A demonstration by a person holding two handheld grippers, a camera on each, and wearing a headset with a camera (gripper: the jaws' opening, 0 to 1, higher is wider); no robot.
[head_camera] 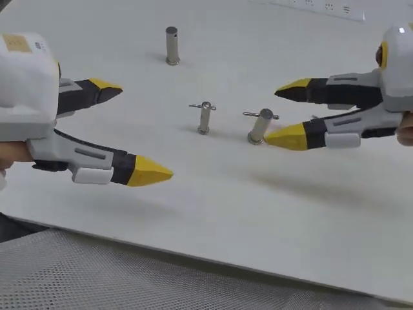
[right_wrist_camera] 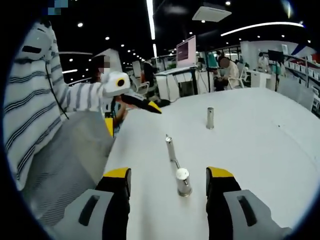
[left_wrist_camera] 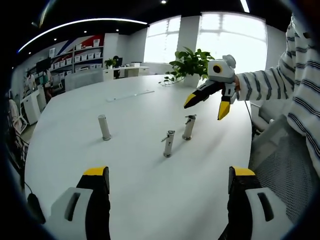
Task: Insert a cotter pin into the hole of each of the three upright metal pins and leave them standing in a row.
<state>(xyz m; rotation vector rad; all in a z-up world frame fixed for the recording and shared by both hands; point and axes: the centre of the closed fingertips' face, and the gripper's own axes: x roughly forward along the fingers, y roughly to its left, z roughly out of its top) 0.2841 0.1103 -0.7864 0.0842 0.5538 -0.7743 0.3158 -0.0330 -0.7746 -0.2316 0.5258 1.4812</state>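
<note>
Three upright metal pins stand on the white table (head_camera: 213, 200). The far pin (head_camera: 171, 45) (left_wrist_camera: 104, 127) (right_wrist_camera: 210, 118) has no cotter pin in it. The middle pin (head_camera: 205, 117) (left_wrist_camera: 169, 143) (right_wrist_camera: 171, 147) and the right pin (head_camera: 261, 126) (left_wrist_camera: 189, 127) (right_wrist_camera: 183, 181) each carry a thin cotter pin through the top. My right gripper (head_camera: 279, 115) (right_wrist_camera: 169, 175) is open, its lower tip just beside the right pin, which stands between the jaw tips untouched. My left gripper (head_camera: 139, 132) (left_wrist_camera: 168, 175) is open and holds nothing, left of the middle pin.
The table's near edge (head_camera: 193, 255) runs along the bottom, with a grey mesh chair back (head_camera: 97, 278) below it. A power strip (head_camera: 322, 8) lies at the far edge. A potted plant (left_wrist_camera: 192, 65) stands at the table's far end.
</note>
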